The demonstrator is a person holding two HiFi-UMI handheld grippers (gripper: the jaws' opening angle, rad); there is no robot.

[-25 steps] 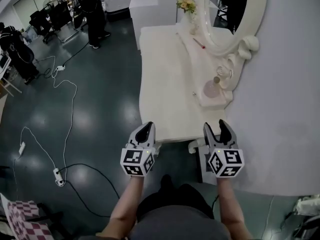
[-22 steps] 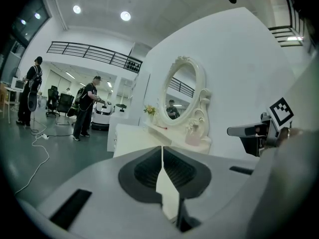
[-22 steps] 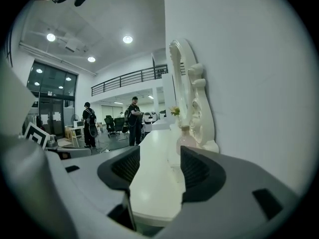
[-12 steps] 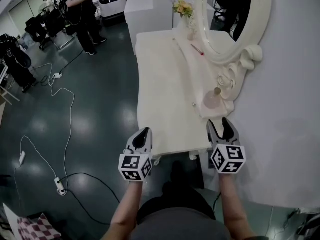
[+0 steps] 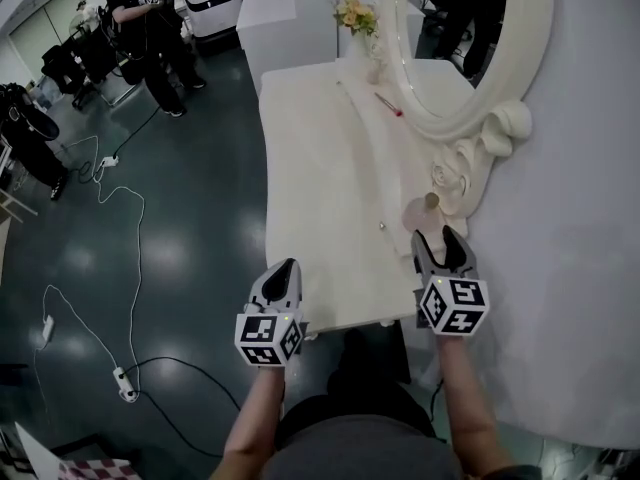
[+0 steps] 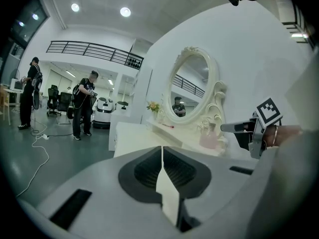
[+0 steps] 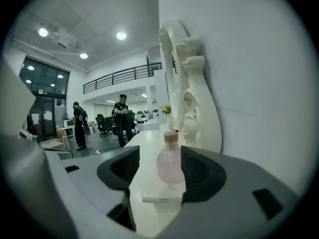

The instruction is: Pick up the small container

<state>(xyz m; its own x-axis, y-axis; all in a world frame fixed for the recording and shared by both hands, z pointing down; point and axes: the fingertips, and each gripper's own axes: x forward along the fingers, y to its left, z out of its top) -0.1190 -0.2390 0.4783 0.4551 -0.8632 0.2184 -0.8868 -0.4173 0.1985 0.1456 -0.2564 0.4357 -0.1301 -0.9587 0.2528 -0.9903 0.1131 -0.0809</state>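
Observation:
The small container is a pale pink bottle (image 5: 419, 211) with a tan cap. It stands on the raised shelf of the white dressing table (image 5: 320, 198), at the shelf's near end beside the mirror's carved base. My right gripper (image 5: 436, 240) is open just short of the bottle. In the right gripper view the bottle (image 7: 170, 163) stands upright beyond the parted jaws of that gripper (image 7: 159, 157), untouched. My left gripper (image 5: 283, 269) is shut and empty over the table's near edge. In the left gripper view this gripper (image 6: 162, 152) shows its jaws pressed together, with the bottle (image 6: 209, 138) far right.
An oval mirror (image 5: 470, 38) in a white carved frame rises along the wall. A flower vase (image 5: 358, 18) and a red stick (image 5: 388, 104) lie further along the shelf. A tiny object (image 5: 381, 226) sits on the tabletop. People (image 5: 140, 28) and cables (image 5: 120, 228) occupy the floor at left.
Both grippers have moved forward over the table's near edge. The right gripper has come close up to the pink bottle, its jaws still parted.

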